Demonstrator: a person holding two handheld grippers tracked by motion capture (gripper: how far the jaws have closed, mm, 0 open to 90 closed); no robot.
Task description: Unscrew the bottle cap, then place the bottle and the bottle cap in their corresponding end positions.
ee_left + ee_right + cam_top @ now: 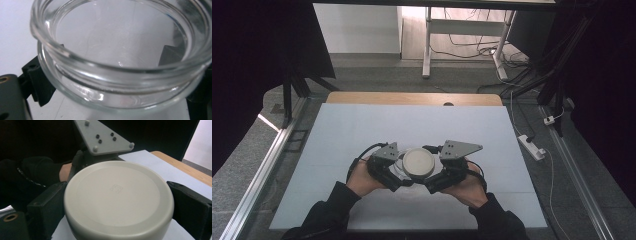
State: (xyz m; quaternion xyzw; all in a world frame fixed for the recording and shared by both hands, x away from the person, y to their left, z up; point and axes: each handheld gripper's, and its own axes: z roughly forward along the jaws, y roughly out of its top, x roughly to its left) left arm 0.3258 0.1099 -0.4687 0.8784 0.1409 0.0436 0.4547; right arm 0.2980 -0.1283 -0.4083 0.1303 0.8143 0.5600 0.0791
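A clear glass jar (117, 75) sits between the two black jaws of my left gripper (105, 62), which press on it just below the rim; its mouth is uncovered in this view. A round off-white lid (117, 197) is clamped flat between the jaws of my right gripper (118, 203). In the high view the two grippers meet at the middle of the table. There the lid (418, 163) lies between the left gripper (398, 176) and the right gripper (434, 180). It hides most of the jar (400, 167), so whether the two touch is unclear.
A white sheet (362, 135) covers the table, with a wooden edge (412, 98) at the far side. A power strip (532, 146) and cables lie on the floor to the right. A white desk frame (427, 45) stands beyond the table.
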